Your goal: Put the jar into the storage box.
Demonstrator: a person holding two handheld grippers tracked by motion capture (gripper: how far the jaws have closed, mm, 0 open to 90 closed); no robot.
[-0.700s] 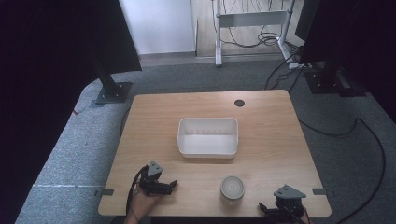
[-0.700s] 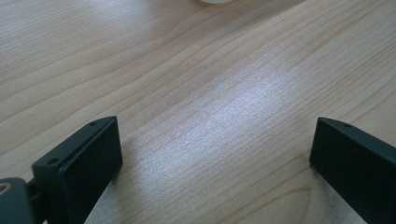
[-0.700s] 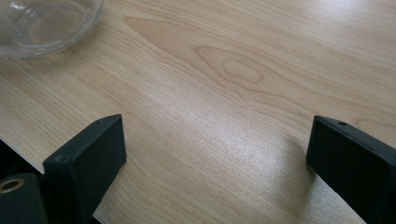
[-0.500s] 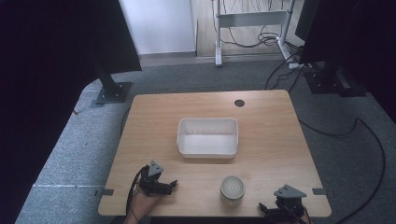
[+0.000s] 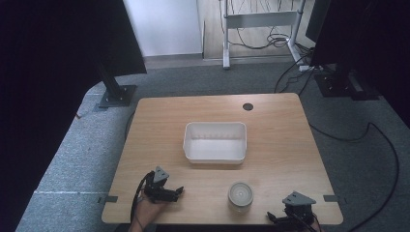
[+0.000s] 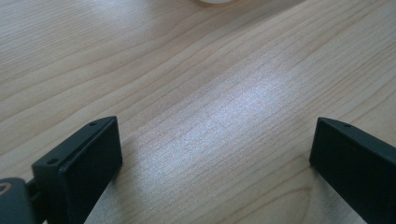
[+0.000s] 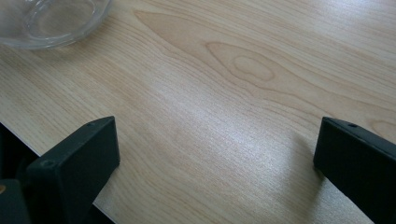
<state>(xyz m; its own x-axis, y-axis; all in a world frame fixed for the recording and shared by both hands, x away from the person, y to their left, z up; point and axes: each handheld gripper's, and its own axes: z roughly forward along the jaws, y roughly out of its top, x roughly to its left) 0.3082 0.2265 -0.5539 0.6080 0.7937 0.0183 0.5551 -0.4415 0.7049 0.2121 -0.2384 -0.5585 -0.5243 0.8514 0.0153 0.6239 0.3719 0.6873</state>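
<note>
2 grippers are sitting low at the near edge of the wooden table (image 5: 275, 121): your left gripper (image 5: 167, 193) and right gripper (image 5: 290, 218), both spread wide over bare wood. The glass bowl (image 5: 240, 195) is resting between them, near the white tray (image 5: 215, 141).

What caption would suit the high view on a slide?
Wooden table with a white rectangular tub at centre, a small clear round dish near the front edge, left gripper and right gripper resting at the person's side.
</note>
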